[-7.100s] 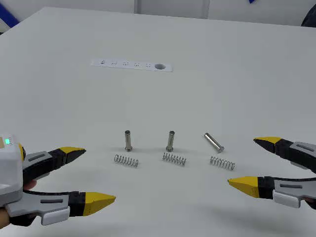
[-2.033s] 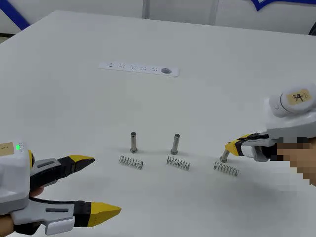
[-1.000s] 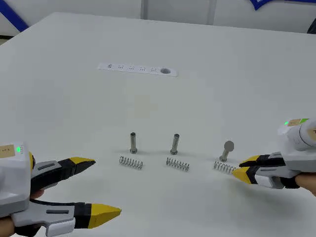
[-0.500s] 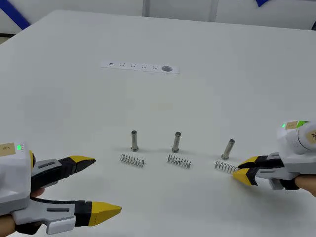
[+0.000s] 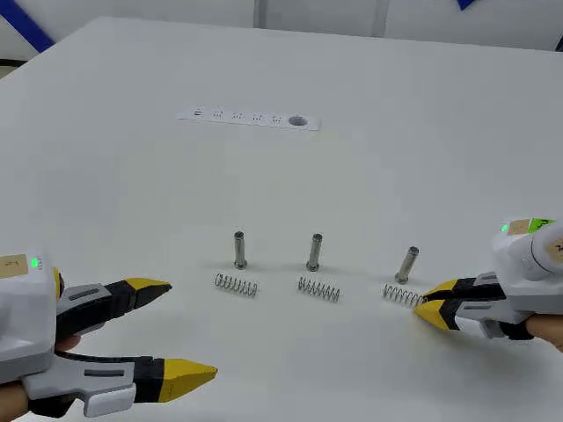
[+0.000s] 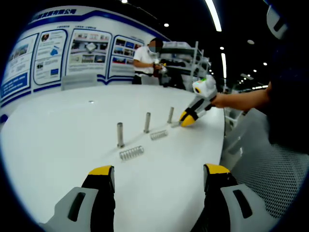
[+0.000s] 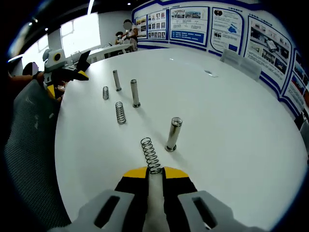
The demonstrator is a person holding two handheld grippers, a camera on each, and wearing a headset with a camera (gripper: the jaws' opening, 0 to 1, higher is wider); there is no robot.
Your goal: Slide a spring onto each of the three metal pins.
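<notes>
Table (image 5: pixel 369 105) with the right gripper (image 5: pixel 425 300) pinching one spring beside its pin; no spring is on a pin yet.

The left gripper (image 5: pixel 189 328) hangs wide open and empty, well off to the left. The right one is far nearer the work, its jaws closed on the near end of the right spring (image 5: pixel 403 295). That spring lies flat, its long axis running straight out from the jaw tips. The right pin (image 5: pixel 407 263) stands upright just beside it, so I reckon the spring must be lifted and tipped upright. It is a thin, shiny, open-wound coil. The middle spring (image 5: pixel 318 289) and left spring (image 5: pixel 236 284) lie loose before their pins.
</notes>
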